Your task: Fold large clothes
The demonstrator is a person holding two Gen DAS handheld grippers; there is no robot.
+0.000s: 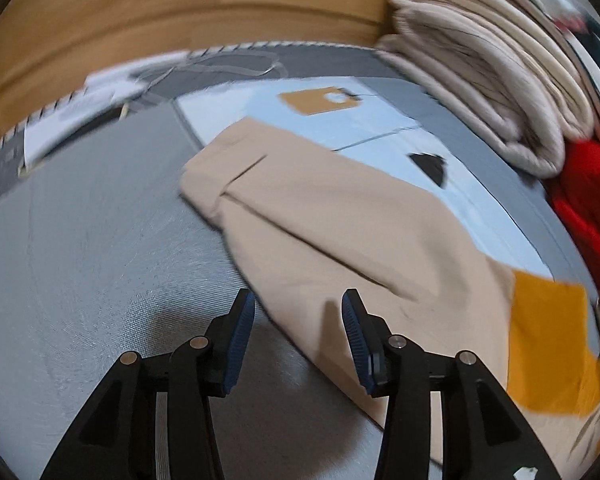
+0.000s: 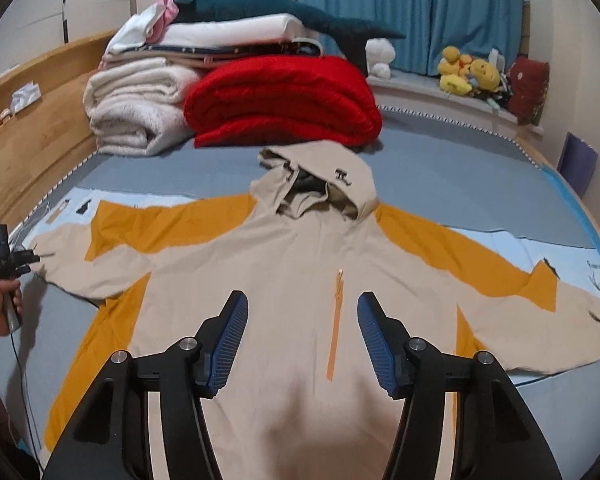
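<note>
Beige and mustard-orange hooded jacket (image 2: 300,264) lies spread flat, front up, on the grey-blue bed (image 2: 440,168), both sleeves stretched out. The left gripper (image 1: 298,316) hovers at the end of the beige left sleeve (image 1: 300,208), fingers wide apart and holding nothing. The right gripper (image 2: 302,324) waits over the chest, equally open and empty. I think the left should pinch the cuff edge cleanly, then carry the sleeve across the body without dragging.

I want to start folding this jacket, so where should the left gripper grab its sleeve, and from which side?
Grip the beige cuff at the sleeve's outer end, coming in from the bare bed beside it. The sleeve lies flat and spread straight out, and the left gripper, jaws open, already hovers at its edge.
</note>
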